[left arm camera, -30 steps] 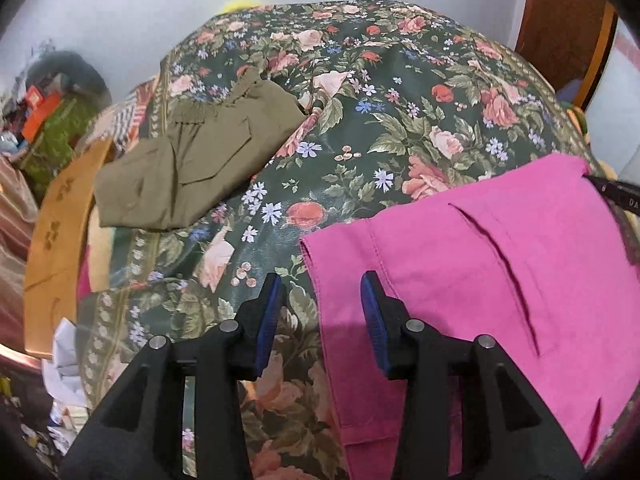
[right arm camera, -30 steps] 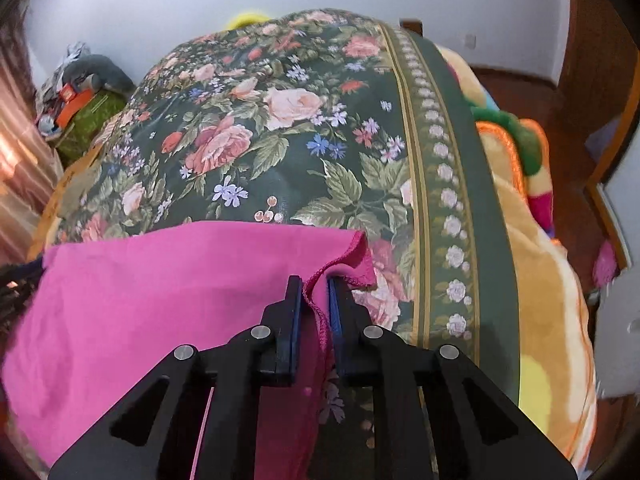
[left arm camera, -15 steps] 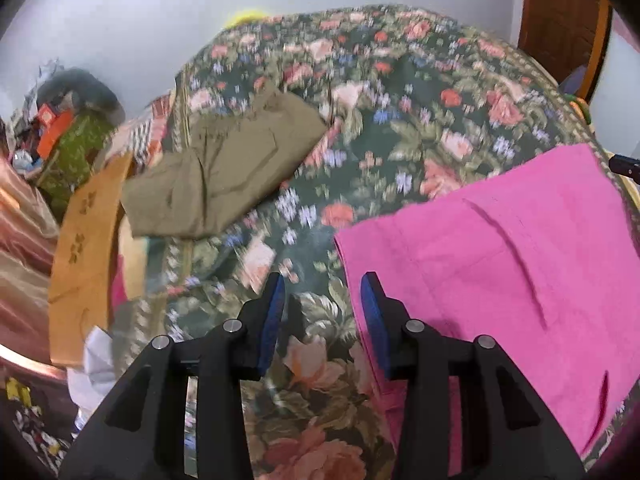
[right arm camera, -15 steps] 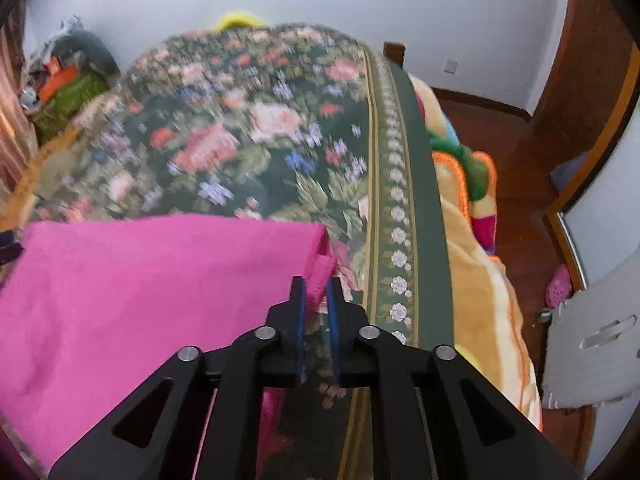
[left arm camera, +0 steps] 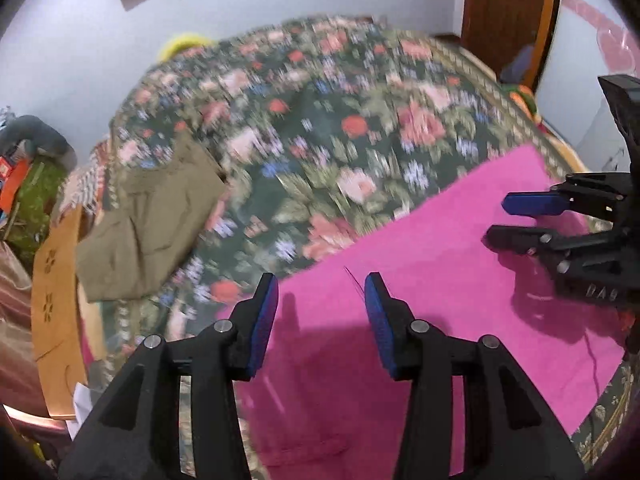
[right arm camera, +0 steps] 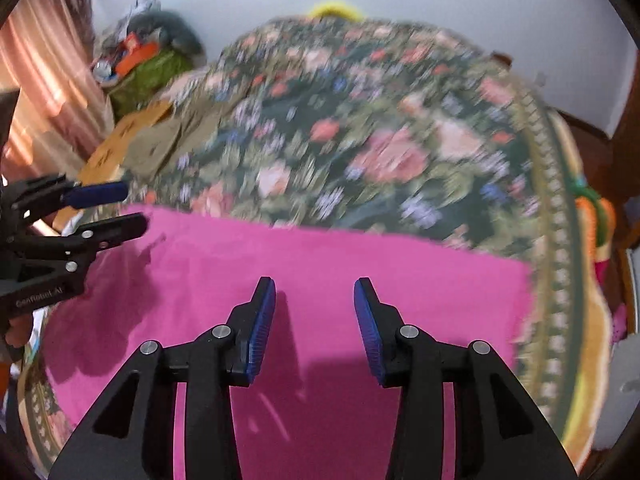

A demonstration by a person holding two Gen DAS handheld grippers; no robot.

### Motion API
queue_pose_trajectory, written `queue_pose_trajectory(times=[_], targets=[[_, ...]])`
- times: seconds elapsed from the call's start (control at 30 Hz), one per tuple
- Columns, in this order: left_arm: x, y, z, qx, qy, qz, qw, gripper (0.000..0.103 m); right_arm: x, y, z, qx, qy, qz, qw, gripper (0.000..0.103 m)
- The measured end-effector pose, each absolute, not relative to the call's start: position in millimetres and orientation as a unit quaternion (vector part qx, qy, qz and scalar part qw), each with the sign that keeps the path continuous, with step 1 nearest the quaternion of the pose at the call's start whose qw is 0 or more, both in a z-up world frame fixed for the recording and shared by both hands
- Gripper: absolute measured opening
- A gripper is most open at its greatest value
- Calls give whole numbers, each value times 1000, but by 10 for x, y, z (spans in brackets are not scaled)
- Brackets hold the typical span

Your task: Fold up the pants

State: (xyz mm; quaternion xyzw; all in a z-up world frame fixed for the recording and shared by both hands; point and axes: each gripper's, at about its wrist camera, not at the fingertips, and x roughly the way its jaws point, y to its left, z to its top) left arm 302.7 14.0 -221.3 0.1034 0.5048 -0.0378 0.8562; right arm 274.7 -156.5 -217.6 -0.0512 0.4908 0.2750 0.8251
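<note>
Pink pants (left arm camera: 420,320) (right arm camera: 320,272) lie flat and folded on the floral bedspread (left arm camera: 320,120), near its front edge. My left gripper (left arm camera: 322,286) hovers above the cloth's left part, its jaws opening with nothing between them. Above the pants' middle, my right gripper (right arm camera: 314,292) also has its jaws opening, and no cloth is between the pads. Each gripper shows from the side in the other's view: the right gripper (left arm camera: 508,220) at the right edge, the left gripper (right arm camera: 128,208) at the left edge. Both views are blurred by motion.
Folded olive-green pants (left arm camera: 152,224) (right arm camera: 160,140) lie at the bed's far left. A wooden board (left arm camera: 52,300) runs along the left side. A cluttered pile (right arm camera: 136,60) sits by the wall. An orange and yellow blanket (right arm camera: 592,240) hangs off the bed's right edge.
The right gripper let go of the pink pants' corner, opened and swung over the cloth's middle. The left gripper moved right, from the pants' left edge to above the cloth. Both views tilted up.
</note>
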Motion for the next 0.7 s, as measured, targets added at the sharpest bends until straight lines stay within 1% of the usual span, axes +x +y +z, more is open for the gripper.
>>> queue_pose_trajectory(times=[0.13,0.23,0.4,0.47,0.53,0.6,0.7], targets=[[2940,143,-2425,107,519,-47,847,46,2645,-1599,-2323,-61,499,285,816,37],[2800,148,-2395,112,505,-48,855,46,2559,-1687,-2278,-58,496,292,815,37],[2562,136,-2383,132,492,-41,859,51,2361,-1787,-2215,-68,497,285,817,38],[2434,155,-2358,131,481,-36,866,55,2301,-1796,-2212,-71,497,284,817,42],[2358,189,-2335,122,481,-35,867,58,2210,-1823,-2211,-72,498,281,817,48],[2263,233,-2297,111,481,-31,869,60,2088,-1839,-2214,-83,501,274,817,49],[2156,264,-2249,104,479,-23,871,68,1913,-1879,-2224,-93,503,264,818,53]])
